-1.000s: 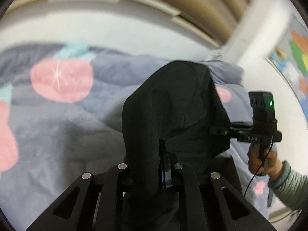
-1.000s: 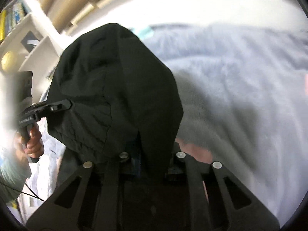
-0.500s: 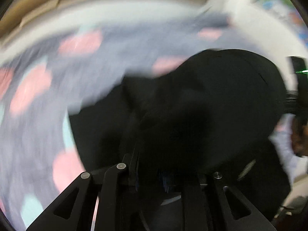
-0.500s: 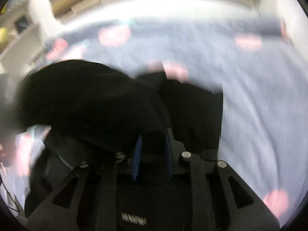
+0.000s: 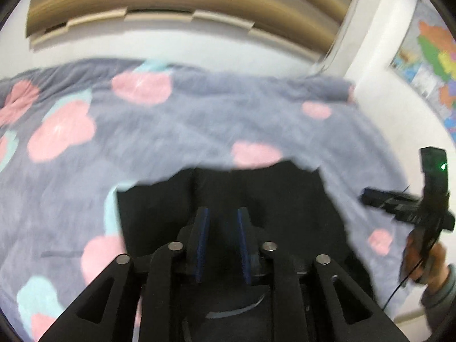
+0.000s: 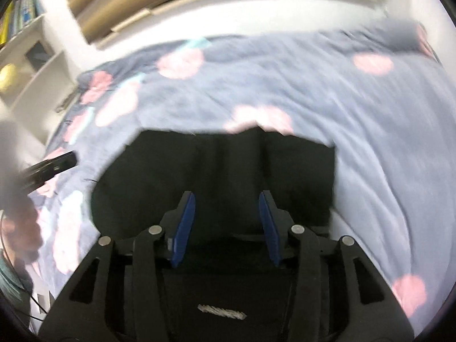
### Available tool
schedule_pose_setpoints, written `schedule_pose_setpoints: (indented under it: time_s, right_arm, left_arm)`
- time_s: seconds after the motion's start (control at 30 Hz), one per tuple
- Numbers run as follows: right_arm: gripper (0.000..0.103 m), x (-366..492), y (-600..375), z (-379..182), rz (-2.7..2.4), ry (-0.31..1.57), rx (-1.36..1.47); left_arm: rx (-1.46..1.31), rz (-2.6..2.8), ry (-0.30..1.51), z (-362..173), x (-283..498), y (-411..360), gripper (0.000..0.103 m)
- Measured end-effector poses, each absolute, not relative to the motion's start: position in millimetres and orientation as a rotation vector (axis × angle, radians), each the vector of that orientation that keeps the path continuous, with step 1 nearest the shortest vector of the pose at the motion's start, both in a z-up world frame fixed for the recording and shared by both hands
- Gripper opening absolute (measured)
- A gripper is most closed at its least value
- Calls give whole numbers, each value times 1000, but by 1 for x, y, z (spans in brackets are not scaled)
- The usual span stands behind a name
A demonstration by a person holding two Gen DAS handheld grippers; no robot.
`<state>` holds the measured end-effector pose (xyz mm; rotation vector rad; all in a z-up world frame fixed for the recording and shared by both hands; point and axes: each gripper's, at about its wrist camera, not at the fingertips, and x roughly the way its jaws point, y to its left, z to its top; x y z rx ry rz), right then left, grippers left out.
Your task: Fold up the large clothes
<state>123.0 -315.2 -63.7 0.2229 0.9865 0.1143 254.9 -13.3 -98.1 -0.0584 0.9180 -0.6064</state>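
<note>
Black folded cloth garment (image 5: pixel 256 199) lies flat on the grey fleece blanket with pink blotches (image 5: pixel 159 142), just ahead of both my grippers. My left gripper (image 5: pixel 222 222) hangs above it, jaws opening, nothing between the blue pads. My right gripper (image 6: pixel 226 208) hangs above it too, jaws opening wider, also empty. At twelve o'clock, beyond the blanket, runs a white wall (image 5: pixel 171 48).

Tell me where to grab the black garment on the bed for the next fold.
Probably the far corners of the black garment, one per tongs. It lies flat on the blue blanket, its far edge fairly straight. Come from above, tilted down, pinching each corner over its outer side edge. Both the left tongs and right tongs are opening, nothing between them.
</note>
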Motion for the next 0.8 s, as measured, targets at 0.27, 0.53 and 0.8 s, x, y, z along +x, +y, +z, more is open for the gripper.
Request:
schedule_pose_setpoints:
  time_s: [0.27,0.53,0.8]
  right_arm:
    - [47,155,-241,-124,211,1125,109]
    - [50,115,-254,-231,166,1324,189]
    - [55,112,-300,-185,214,1271,455]
  left_arm:
    - [0,-662,1067,-157,264,-71,38]
    - [-25,-651,1306,-266,221,-67,37]
    - [-77,-677,1232,-219,228,-53,37]
